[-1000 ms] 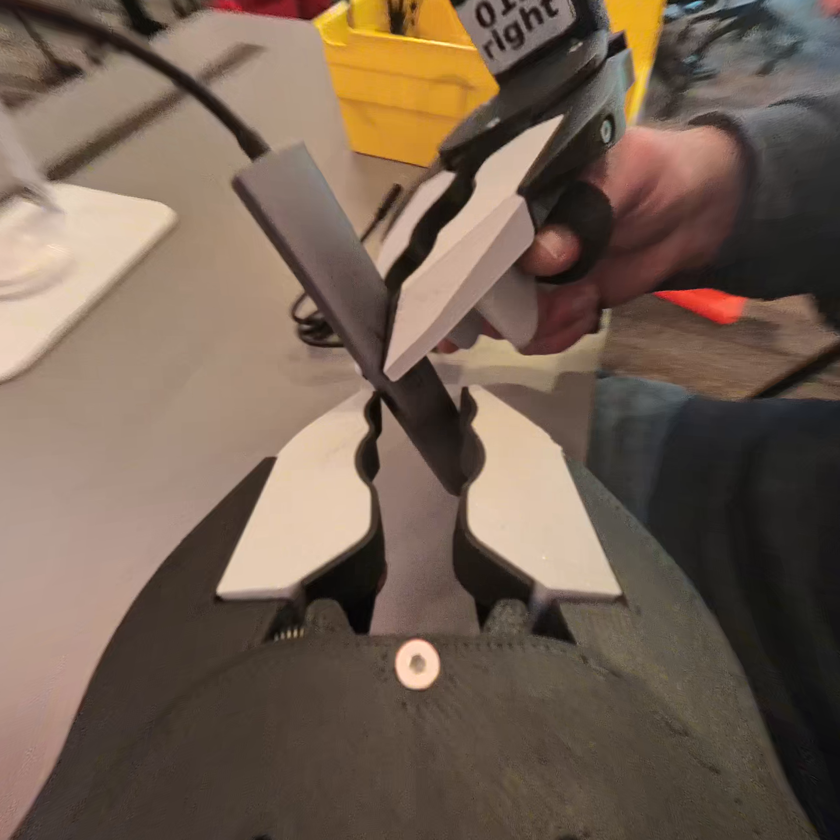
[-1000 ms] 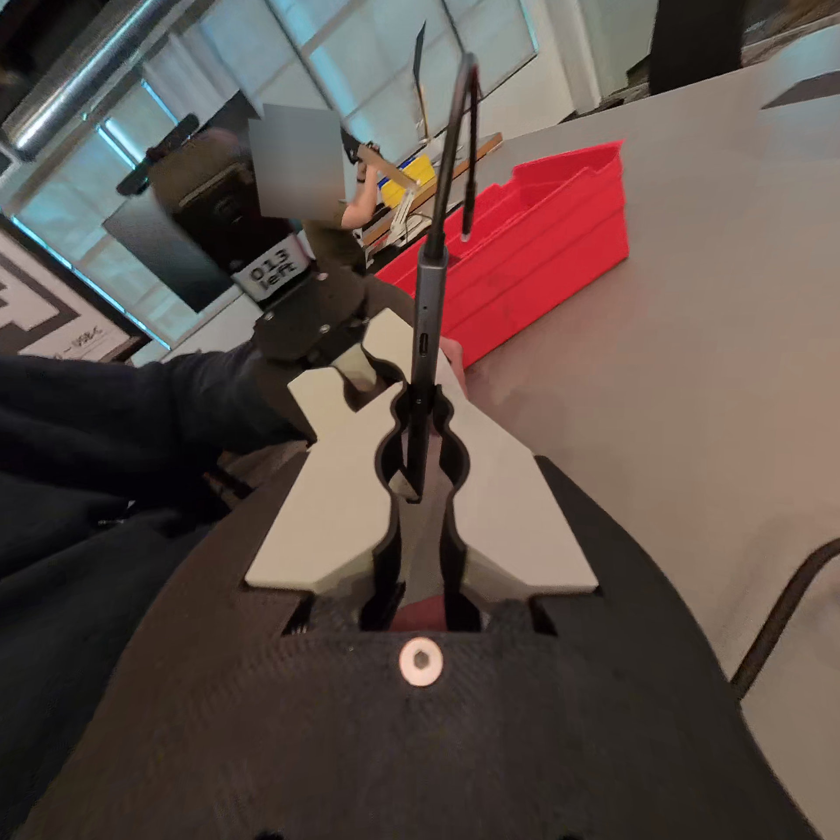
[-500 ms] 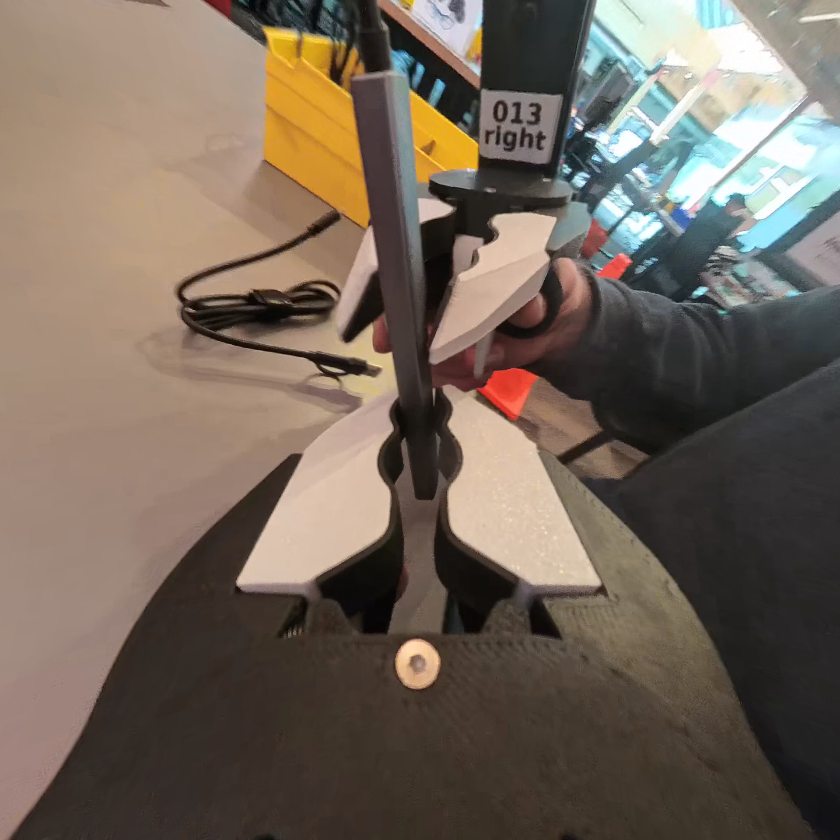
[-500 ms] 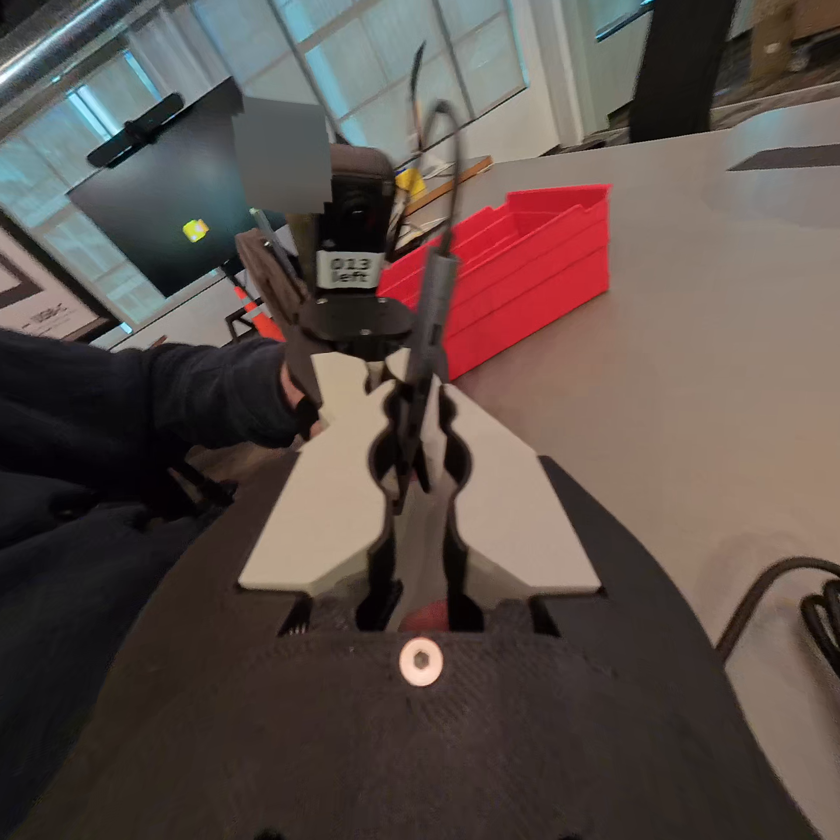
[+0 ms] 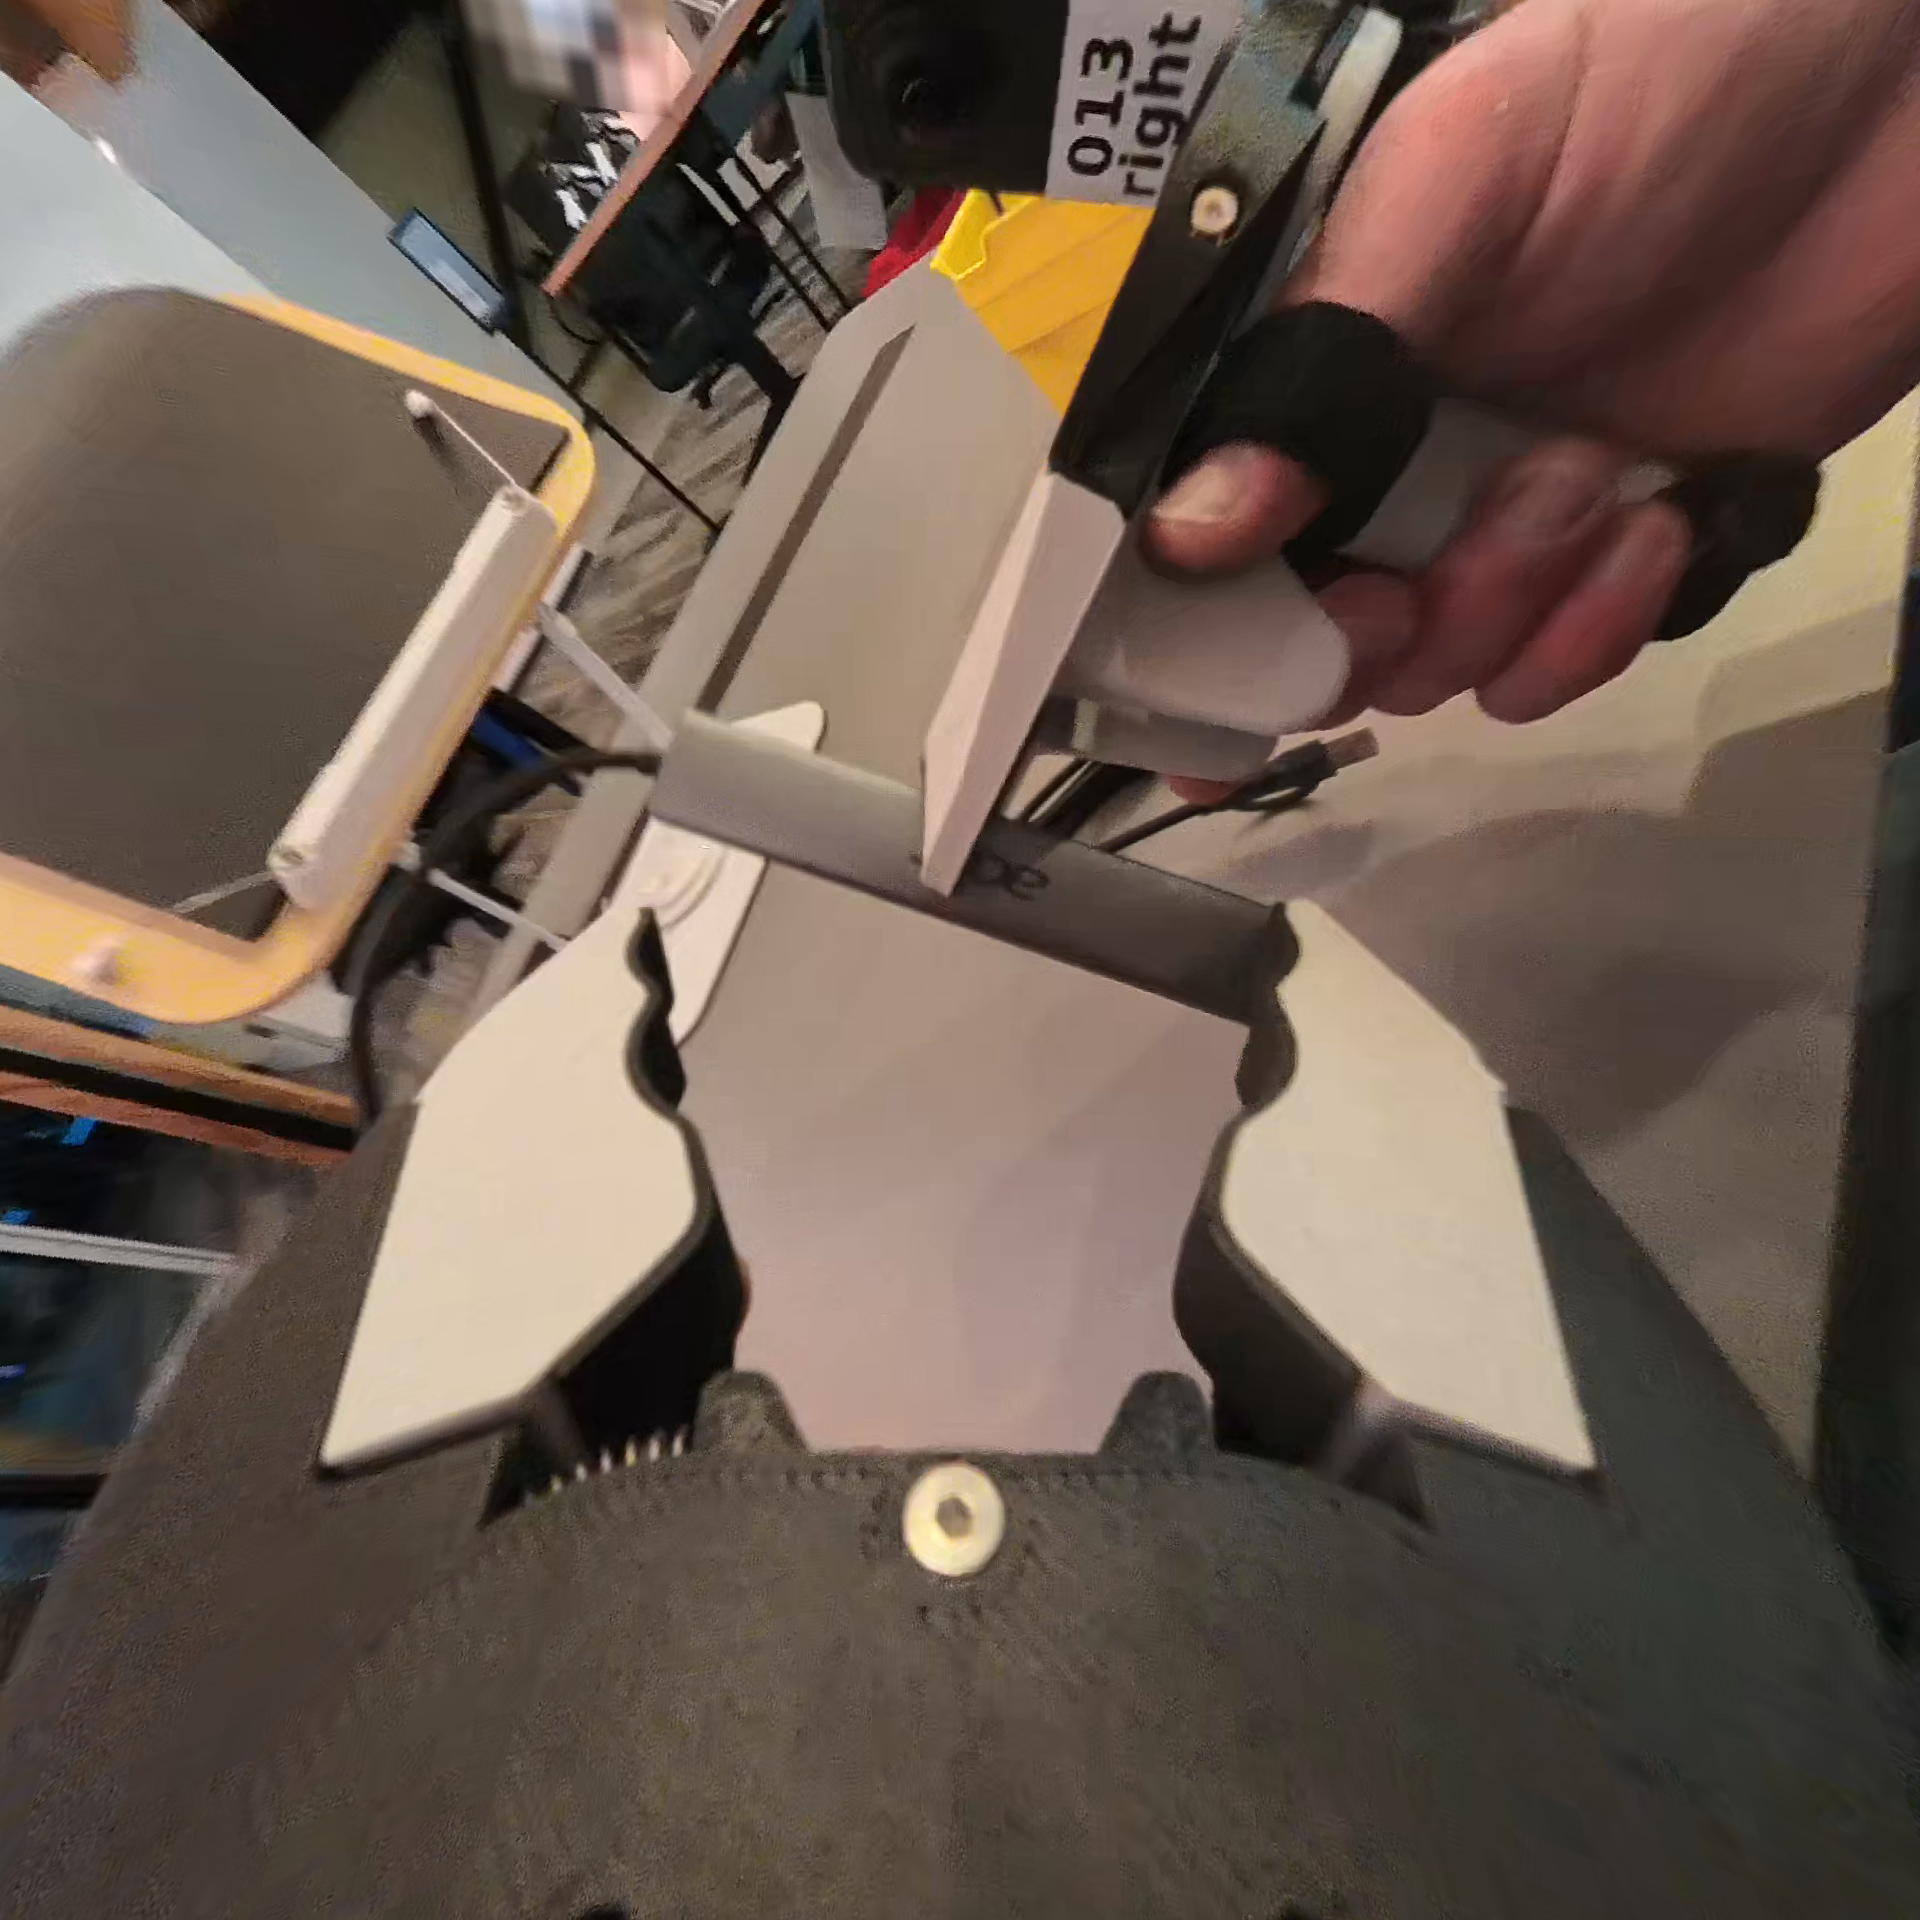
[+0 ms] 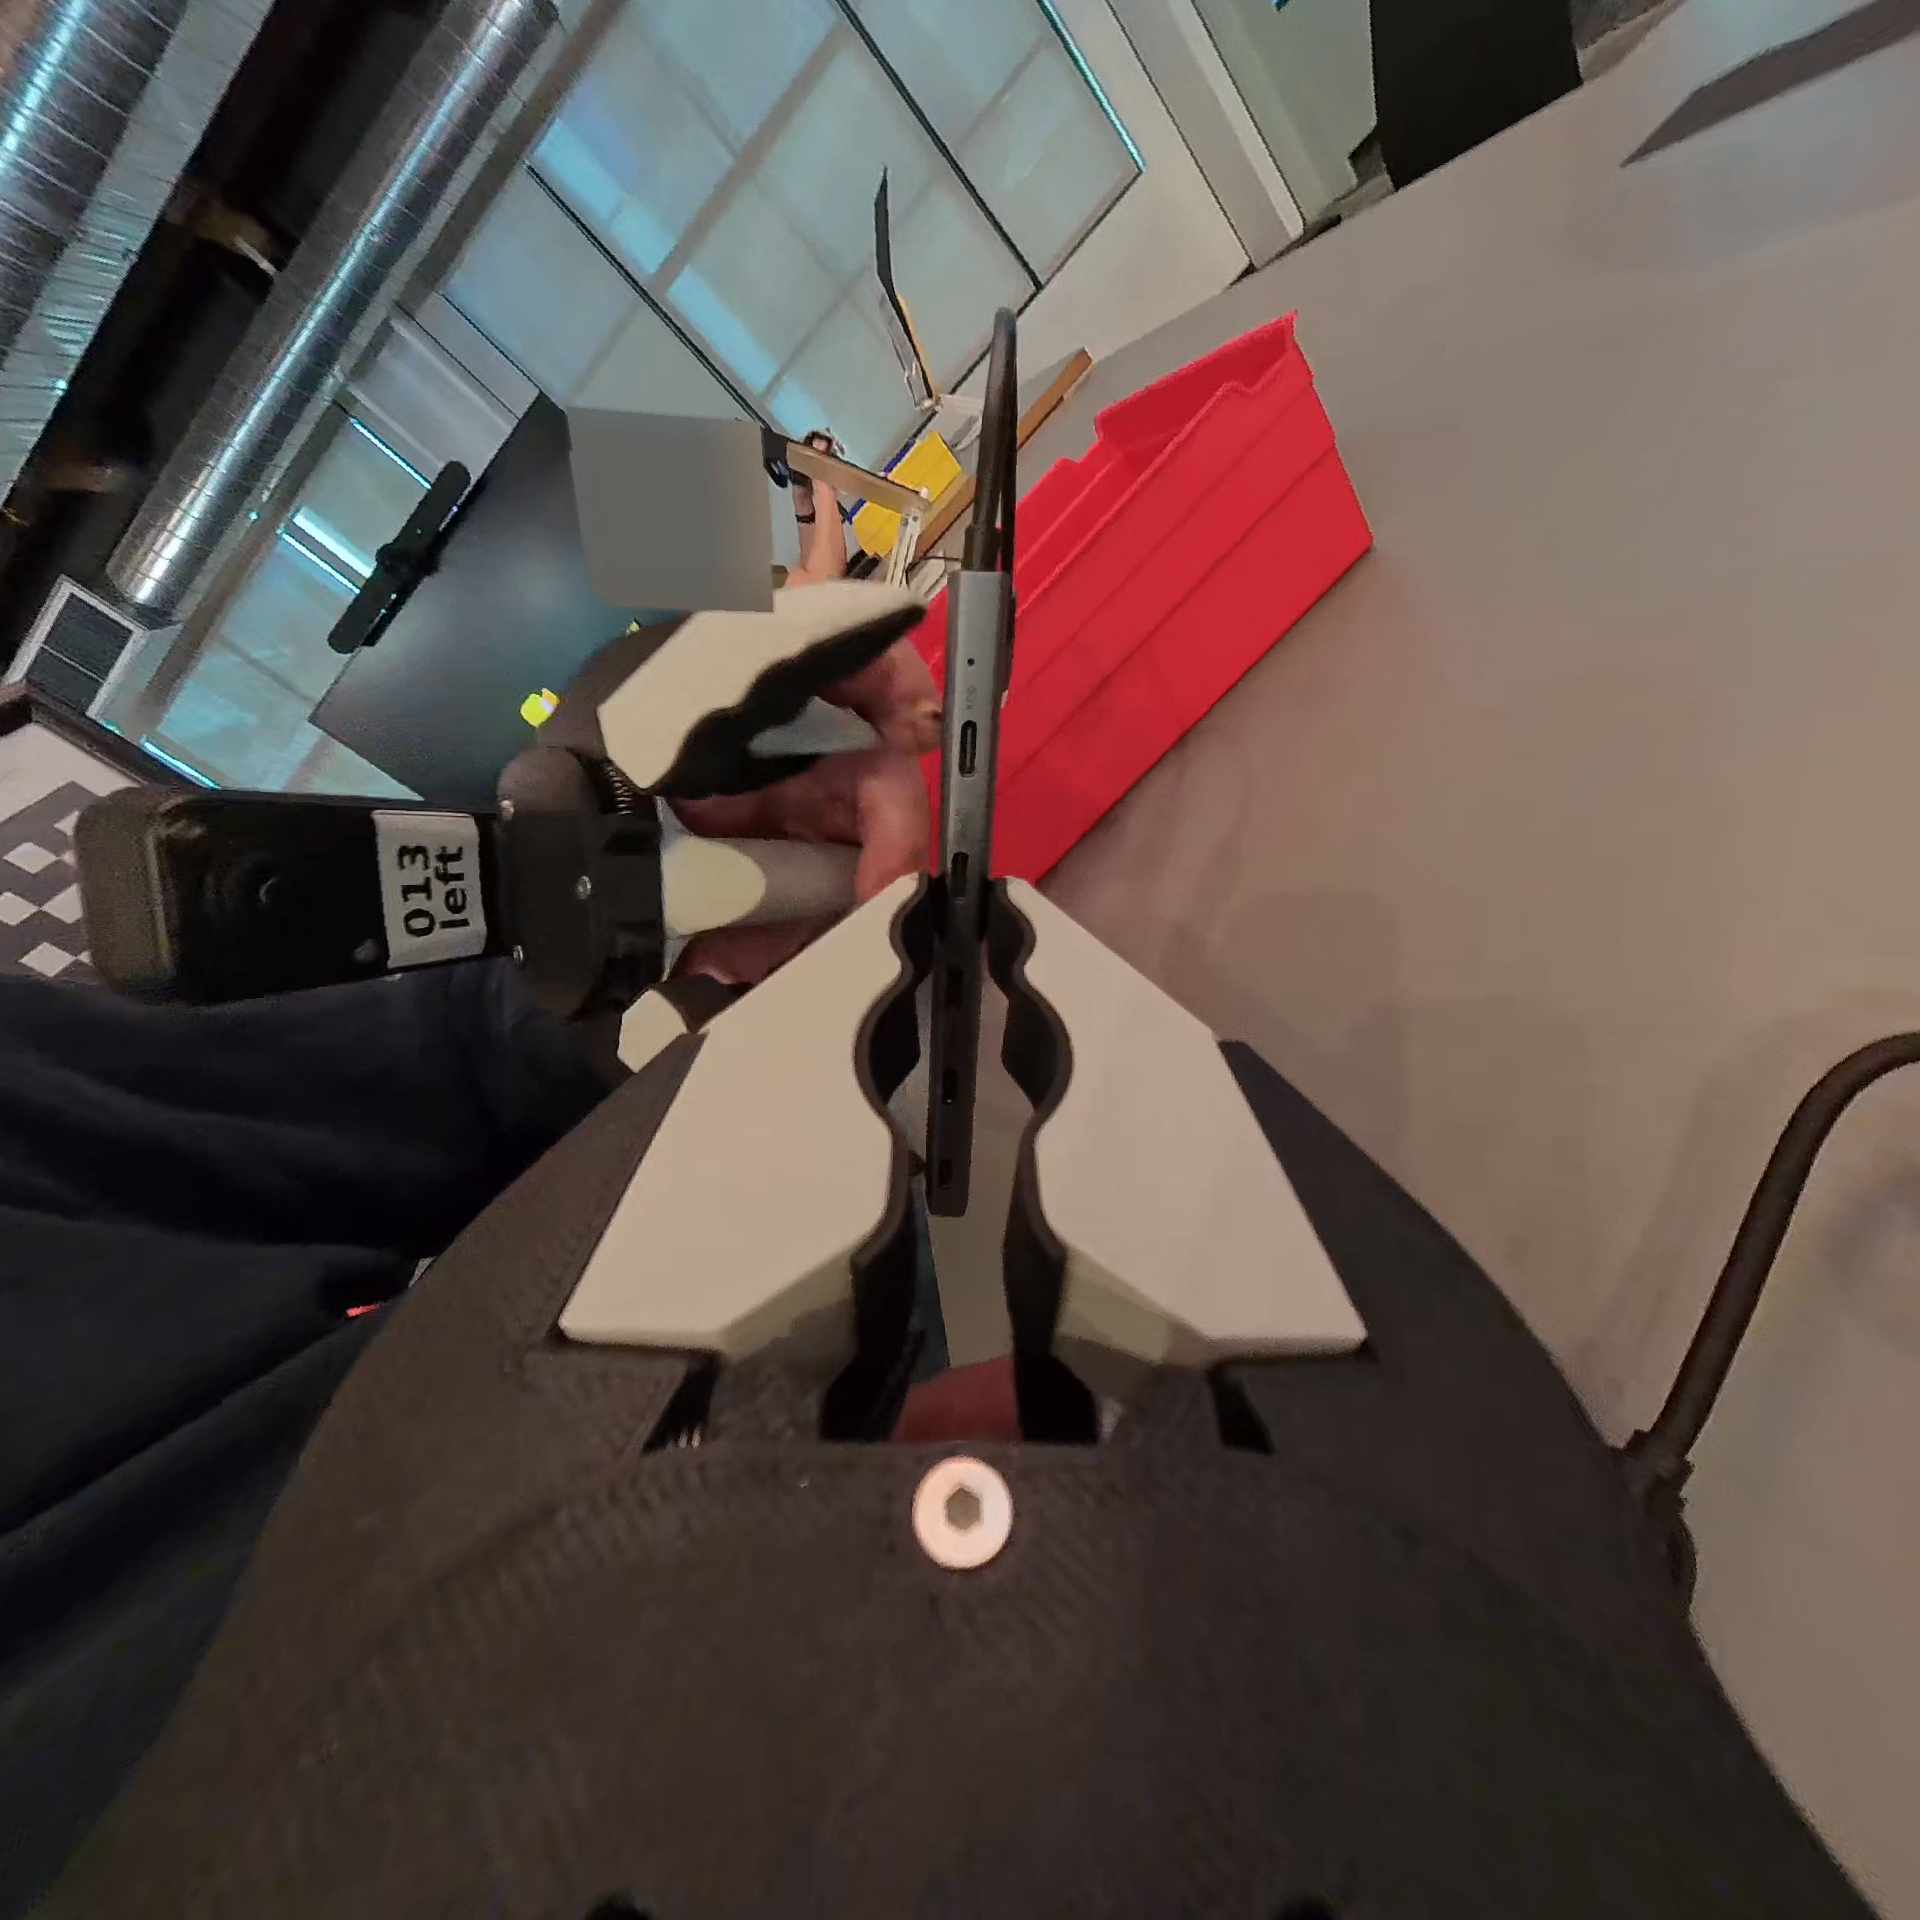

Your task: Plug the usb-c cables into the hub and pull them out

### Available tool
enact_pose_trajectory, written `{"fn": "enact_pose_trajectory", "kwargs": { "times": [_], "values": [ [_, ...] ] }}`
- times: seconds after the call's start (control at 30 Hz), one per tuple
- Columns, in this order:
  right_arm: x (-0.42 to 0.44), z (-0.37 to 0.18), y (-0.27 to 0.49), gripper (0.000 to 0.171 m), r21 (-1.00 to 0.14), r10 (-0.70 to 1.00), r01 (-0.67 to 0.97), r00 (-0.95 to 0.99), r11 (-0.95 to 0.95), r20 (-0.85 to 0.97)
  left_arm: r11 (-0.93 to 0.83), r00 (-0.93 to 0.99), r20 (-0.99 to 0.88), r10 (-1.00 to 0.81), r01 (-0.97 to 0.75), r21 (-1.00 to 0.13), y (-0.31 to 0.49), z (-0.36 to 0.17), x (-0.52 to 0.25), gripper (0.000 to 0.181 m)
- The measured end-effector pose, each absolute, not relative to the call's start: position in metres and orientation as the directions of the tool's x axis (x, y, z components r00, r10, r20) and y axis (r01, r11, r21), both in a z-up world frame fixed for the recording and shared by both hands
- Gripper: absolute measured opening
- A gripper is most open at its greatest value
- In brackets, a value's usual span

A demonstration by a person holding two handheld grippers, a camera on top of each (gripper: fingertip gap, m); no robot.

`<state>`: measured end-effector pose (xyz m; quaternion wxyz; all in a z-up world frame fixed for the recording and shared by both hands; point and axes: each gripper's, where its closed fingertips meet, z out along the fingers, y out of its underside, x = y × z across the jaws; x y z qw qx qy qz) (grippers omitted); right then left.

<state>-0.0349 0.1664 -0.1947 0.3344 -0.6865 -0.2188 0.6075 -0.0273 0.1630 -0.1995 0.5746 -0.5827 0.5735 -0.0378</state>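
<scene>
The grey hub (image 5: 790,805) hangs in the air above the table, its own black lead (image 5: 561,769) trailing off its left end. My right gripper (image 6: 961,888) is shut on the hub (image 6: 961,831), which stands edge-on between its pads with its ports showing. In the left wrist view one right finger (image 5: 997,665) lies pressed across the hub. My left gripper (image 5: 966,925) is wide open just below the hub and holds nothing. One of its fingers (image 6: 727,675) shows beside the hub in the right wrist view. A loose black cable with a plug (image 5: 1340,748) lies on the table behind.
A red bin (image 6: 1195,582) stands on the grey table (image 6: 1558,727) beyond the hub. A yellow bin (image 5: 1039,281) is behind the right gripper. A yellow-rimmed chair (image 5: 312,623) is off the table's left edge. Another black cable (image 6: 1766,1195) curves at the right. Less than 4 cm separates the two grippers' tips.
My left gripper was shut on the hub and has opened wide and let it go. My right gripper has closed fully on the hub and now carries it alone. Both views have swung round.
</scene>
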Motion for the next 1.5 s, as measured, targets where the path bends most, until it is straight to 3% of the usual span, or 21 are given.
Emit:
{"fn": "enact_pose_trajectory", "kwargs": {
  "times": [0.3, 0.37, 0.53, 0.77, 1.0, 1.17, 1.33, 1.5],
  "values": [
    [-0.044, -0.21, 0.161, 0.006, -0.724, 0.705, -0.028, 0.206, -0.689, -0.678, 0.276, 0.191, -0.655, -0.731, -0.795, -0.541, 0.175, -0.227, -0.036, 0.146],
    [-0.045, -0.209, 0.16, 0.006, -0.721, 0.702, -0.028, 0.205, -0.692, -0.682, 0.297, 0.112, -0.677, -0.728, -0.838, -0.458, 0.173, -0.24, -0.039, 0.146],
    [-0.05, -0.218, 0.154, 0.006, -0.729, 0.717, 0.039, 0.225, -0.684, -0.66, 0.329, 0.081, -0.72, -0.689, -0.85, -0.411, 0.172, -0.245, -0.033, 0.146],
    [-0.049, -0.227, 0.155, 0.006, -0.728, 0.717, 0.08, 0.272, -0.681, -0.642, 0.312, 0.106, -0.711, -0.695, -0.846, -0.432, 0.173, -0.255, -0.03, 0.144],
    [-0.048, -0.225, 0.161, 0.008, -0.744, 0.722, 0.051, 0.293, -0.666, -0.626, 0.263, 0.181, -0.643, -0.745, -0.805, -0.532, 0.176, -0.254, -0.026, 0.143],
    [-0.044, -0.226, 0.168, 0.029, -0.774, 0.74, 0.058, 0.346, -0.631, -0.577, 0.211, 0.223, -0.574, -0.788, -0.778, -0.592, 0.177, -0.256, -0.025, 0.143],
    [-0.026, -0.218, 0.177, 0.038, -0.85, 0.791, 0.112, 0.444, -0.514, -0.42, 0.135, 0.281, -0.482, -0.83, -0.737, -0.662, 0.179, -0.253, -0.026, 0.143],
    [0.032, -0.197, 0.199, 0.04, -0.924, 0.798, 0.316, 0.603, -0.215, 0.02, 0.066, 0.315, -0.398, -0.862, -0.708, -0.703, 0.18, -0.254, -0.029, 0.143]
  ]
}}
